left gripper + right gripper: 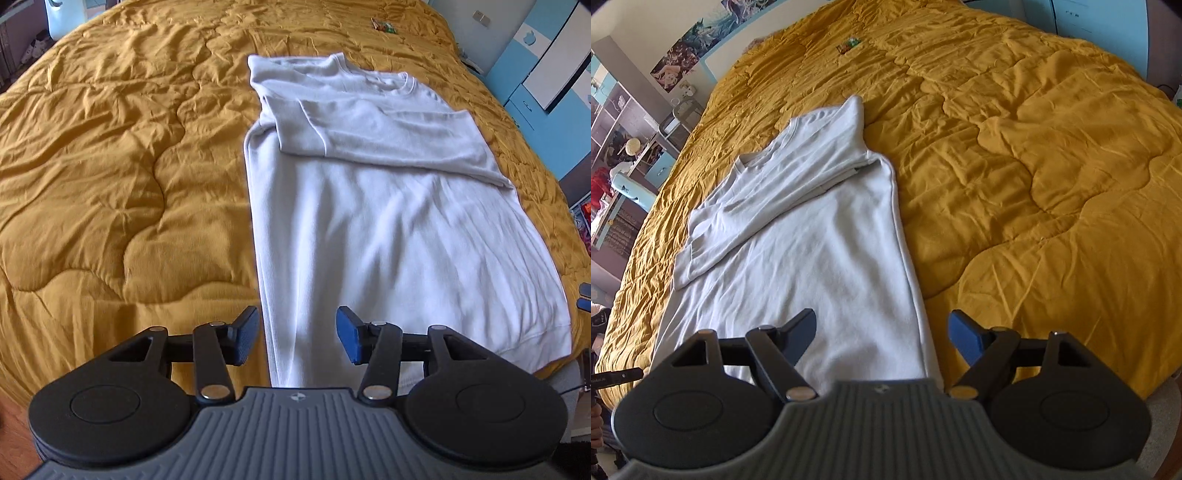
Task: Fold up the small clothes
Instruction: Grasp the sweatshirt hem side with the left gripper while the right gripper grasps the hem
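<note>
A white long-sleeved sweatshirt (388, 229) lies flat on the mustard quilt, collar at the far end, hem toward me. Both sleeves are folded across its chest (384, 136). My left gripper (297, 334) is open and empty, hovering over the shirt's near left hem corner. In the right wrist view the same shirt (812, 251) lies at left of centre. My right gripper (882, 339) is open and empty over the shirt's near right hem corner, one finger over cloth, the other over quilt.
The mustard quilt (110, 166) covers the whole bed, also shown in the right wrist view (1052, 184). A small green and red item (384, 25) lies at the far end. Blue cabinets (535, 74) stand right of the bed; shelves (620, 147) stand left.
</note>
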Motion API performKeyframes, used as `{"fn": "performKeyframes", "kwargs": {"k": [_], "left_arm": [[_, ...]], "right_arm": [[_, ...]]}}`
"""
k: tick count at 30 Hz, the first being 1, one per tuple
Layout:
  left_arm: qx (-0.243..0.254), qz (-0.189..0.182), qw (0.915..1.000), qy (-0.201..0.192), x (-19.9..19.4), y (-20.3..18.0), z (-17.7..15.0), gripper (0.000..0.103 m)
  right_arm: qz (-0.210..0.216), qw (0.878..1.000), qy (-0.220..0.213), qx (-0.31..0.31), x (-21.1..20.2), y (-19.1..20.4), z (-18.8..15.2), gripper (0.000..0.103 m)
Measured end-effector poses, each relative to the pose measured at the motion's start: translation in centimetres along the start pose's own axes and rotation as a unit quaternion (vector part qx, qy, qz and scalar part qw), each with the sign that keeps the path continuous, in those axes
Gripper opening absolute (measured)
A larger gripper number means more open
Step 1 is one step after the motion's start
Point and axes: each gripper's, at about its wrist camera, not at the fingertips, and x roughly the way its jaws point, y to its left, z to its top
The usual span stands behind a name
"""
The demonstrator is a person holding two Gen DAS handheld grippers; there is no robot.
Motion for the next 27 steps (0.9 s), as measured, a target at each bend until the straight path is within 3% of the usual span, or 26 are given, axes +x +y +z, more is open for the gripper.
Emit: {"fn": "performKeyframes", "kwargs": {"k": [3,6,8,10,16,21,23,26,27], "left_arm": [[-0.040,-0.026,0.9988,0.009,0.3,1.7,-2.0,0.057],[-0.068,-0.072,0.9948,0.021,0.6,3.2,-3.2,0.056],[-0.068,-0.092,0.9925,0.042,0.8,3.5,-3.6,0.056],[-0.063,-0.103,0.9913,0.054,1.0,3.4,-4.0,0.056],[-0.035,-0.080,0.9940,0.066,1.7,2.3,-4.6,0.056],[0.005,-0.064,0.9948,0.079,1.6,0.7,-4.5,0.055],[0.014,-0.059,0.9951,0.079,1.6,0.2,-4.3,0.050],[0.019,-0.038,0.9957,0.082,1.9,-0.3,-4.2,0.033],[0.024,-0.032,0.9957,0.083,1.9,-0.4,-4.2,0.028]], "right_arm": [[-0.001,1.000,0.028,0.011,0.8,-0.6,-1.4,0.075],[0.037,0.995,0.056,0.072,1.6,-2.5,-2.8,0.073],[0.051,0.992,0.068,0.091,1.9,-3.1,-3.4,0.068],[0.043,0.994,0.062,0.082,1.5,-3.0,-3.9,0.056],[0.042,0.993,0.063,0.096,0.7,-3.9,-4.1,0.031],[0.060,0.993,0.072,0.072,-0.3,-3.4,-3.8,0.032],[0.064,0.992,0.082,0.067,-0.3,-3.2,-3.6,0.034],[0.057,0.992,0.097,0.051,0.0,-2.6,-3.6,0.035],[0.051,0.993,0.098,0.043,0.1,-2.3,-3.7,0.030]]}}
